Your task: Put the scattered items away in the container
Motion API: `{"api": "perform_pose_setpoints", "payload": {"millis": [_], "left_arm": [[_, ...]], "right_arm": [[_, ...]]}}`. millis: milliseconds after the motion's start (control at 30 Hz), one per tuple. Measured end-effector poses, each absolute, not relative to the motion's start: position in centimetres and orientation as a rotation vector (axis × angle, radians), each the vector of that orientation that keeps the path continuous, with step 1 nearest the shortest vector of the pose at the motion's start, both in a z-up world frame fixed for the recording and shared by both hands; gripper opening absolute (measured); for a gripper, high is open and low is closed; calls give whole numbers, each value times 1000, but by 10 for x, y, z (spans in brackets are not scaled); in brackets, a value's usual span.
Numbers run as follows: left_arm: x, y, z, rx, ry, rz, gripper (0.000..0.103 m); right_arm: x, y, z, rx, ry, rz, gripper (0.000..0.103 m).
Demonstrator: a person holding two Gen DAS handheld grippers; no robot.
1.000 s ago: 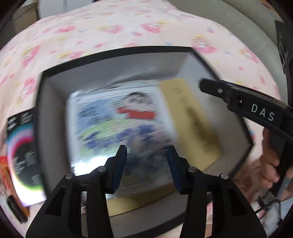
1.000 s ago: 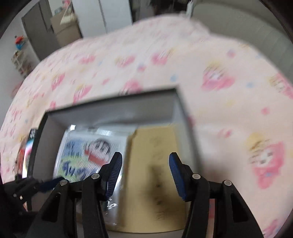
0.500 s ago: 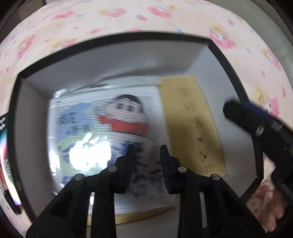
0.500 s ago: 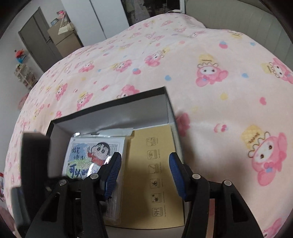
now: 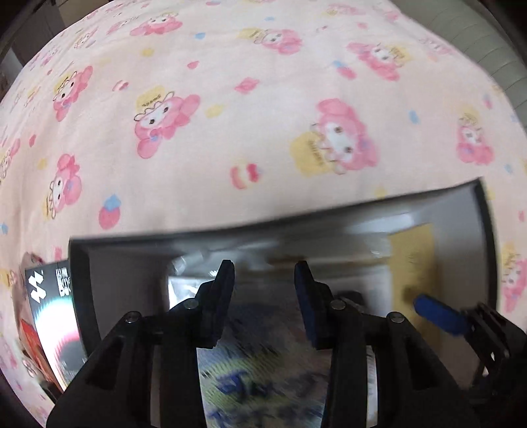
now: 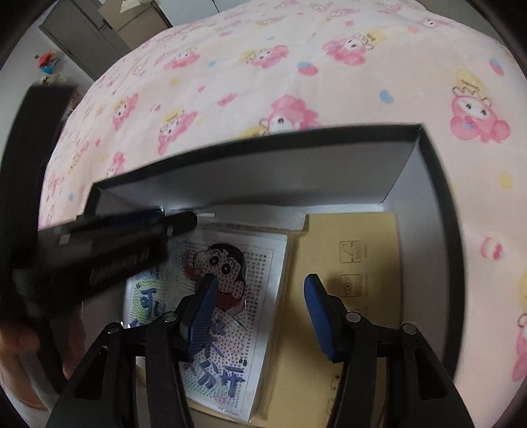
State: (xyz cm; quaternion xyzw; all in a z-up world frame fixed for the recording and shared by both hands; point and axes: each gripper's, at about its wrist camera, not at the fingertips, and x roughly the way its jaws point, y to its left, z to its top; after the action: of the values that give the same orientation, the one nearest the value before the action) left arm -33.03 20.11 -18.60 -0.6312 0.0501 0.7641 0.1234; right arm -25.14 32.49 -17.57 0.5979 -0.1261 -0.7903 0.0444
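A black-rimmed box with grey inner walls [image 6: 296, 184] sits on the bed. Inside lie a cartoon bead-art packet [image 6: 227, 289] and a flat tan cardboard package [image 6: 359, 270]. My right gripper [image 6: 260, 303] is open and empty, above the seam between packet and cardboard. My left gripper [image 5: 263, 289] is open and empty, low over the blurred packet [image 5: 263, 378] near the box's far wall [image 5: 230, 237]. The left gripper body [image 6: 98, 250] crosses the right wrist view. A right fingertip [image 5: 438, 312] shows in the left wrist view.
A black carton with a rainbow arc [image 5: 52, 316] and a red-orange item [image 5: 36, 355] lie outside the box's left wall. The pink cartoon-print bedspread [image 5: 263, 115] surrounds the box. A wardrobe and cardboard boxes [image 6: 125, 23] stand beyond the bed.
The left gripper closed partway half a second ago and has opened again, tilting up so the bedspread fills its view. The right gripper moved closer over the box.
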Motion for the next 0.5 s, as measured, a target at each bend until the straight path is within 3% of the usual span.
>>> {"api": "perform_pose_setpoints", "payload": {"millis": [100, 233, 500], "left_arm": [[-338, 186, -193, -1890, 132, 2235, 51], [-335, 176, -190, -1935, 112, 2161, 37], [-296, 158, -157, -1839, -3, 2183, 39]], "right_arm": [[-253, 316, -192, 1870, -443, -2307, 50], [-252, 316, -190, 1855, -488, -2299, 51], [-236, 321, -181, 1850, -385, -2403, 51]]}}
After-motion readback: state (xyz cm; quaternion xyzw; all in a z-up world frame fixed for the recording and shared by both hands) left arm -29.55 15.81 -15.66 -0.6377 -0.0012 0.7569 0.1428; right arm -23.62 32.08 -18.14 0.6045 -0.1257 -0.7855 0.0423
